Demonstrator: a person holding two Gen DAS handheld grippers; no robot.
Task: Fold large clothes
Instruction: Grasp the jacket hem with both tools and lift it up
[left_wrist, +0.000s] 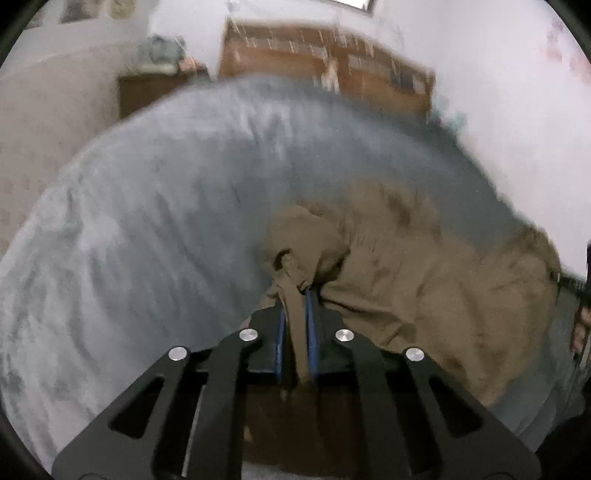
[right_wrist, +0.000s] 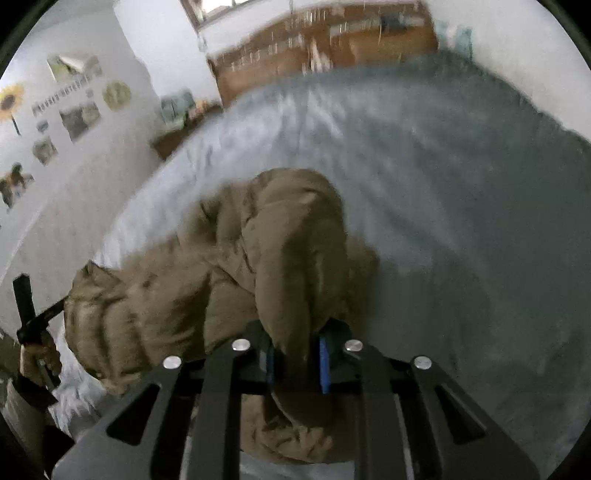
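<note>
over the grey-blue bed (left_wrist: 147, 221), my left gripper (left_wrist: 295, 306) and right gripper (right_wrist: 297, 350) each clamp a bunched edge of the brown padded jacket (right_wrist: 229, 258), seemingly soft, bulky, light; better gripped at seams or hems

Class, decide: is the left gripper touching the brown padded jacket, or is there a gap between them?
Touching. The left wrist view shows a strip of the brown padded jacket pinched between the blue-padded jaws of the left gripper, with no gap visible.
</note>
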